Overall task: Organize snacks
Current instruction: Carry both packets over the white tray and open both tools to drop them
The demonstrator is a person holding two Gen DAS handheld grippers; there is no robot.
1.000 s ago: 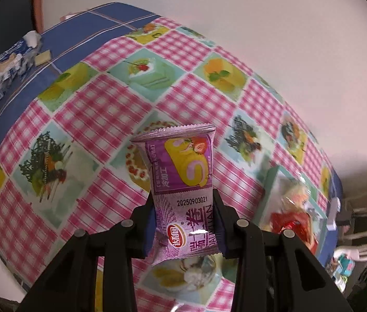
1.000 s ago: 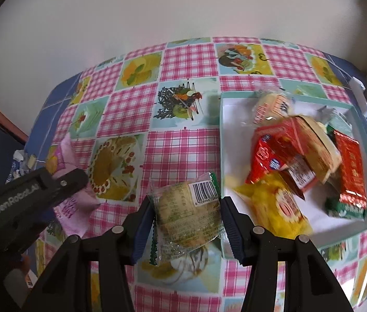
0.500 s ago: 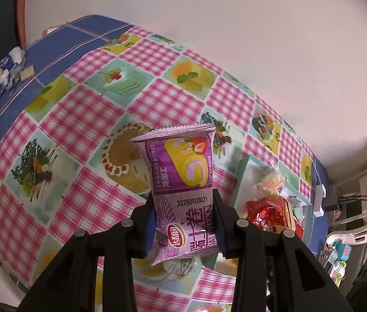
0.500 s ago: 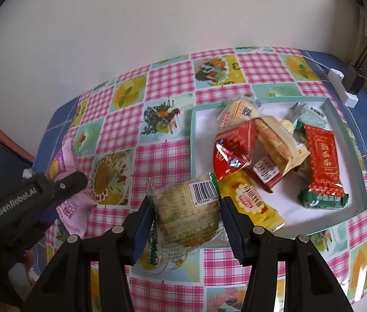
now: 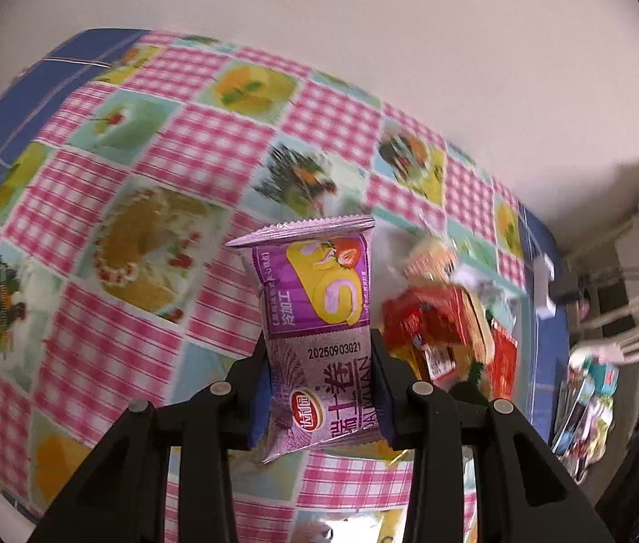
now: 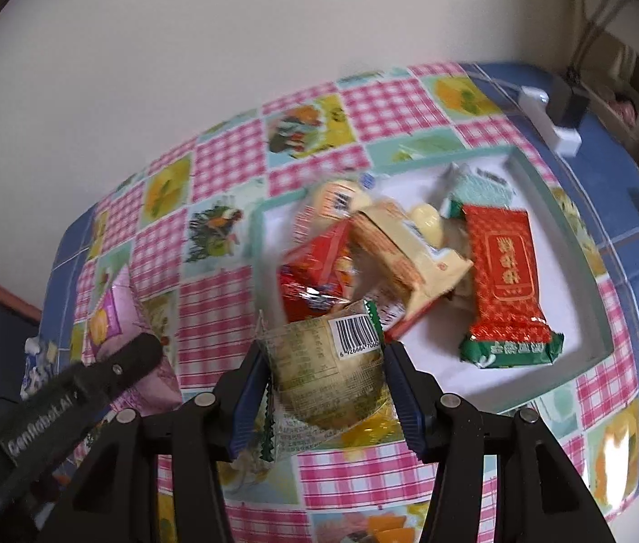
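My left gripper [image 5: 321, 389] is shut on a purple cake-roll snack packet [image 5: 319, 316], held upright above the checked tablecloth. In the right wrist view that same gripper [image 6: 138, 353] and its purple packet [image 6: 109, 316] show at the left. A clear packet with a greenish-yellow pastry and a barcode [image 6: 328, 371] is clamped in my right gripper [image 6: 326, 389], which is shut on it just over the near left corner of the white tray [image 6: 559, 235]. The tray holds several snacks, among them a red-and-green packet [image 6: 504, 280] and a red one [image 6: 314, 271].
The table wears a pink checked cloth with food pictures [image 5: 106, 271] over a blue cover. A white power strip with a dark plug [image 6: 554, 113] lies behind the tray. A small blue-white wrapper [image 6: 36, 362] sits at the left edge. Clutter [image 5: 590, 389] stands beyond the right side.
Both grippers have swept sideways toward the tray with their packets still held. The tray now fills more of both views, and each view has rolled a little.
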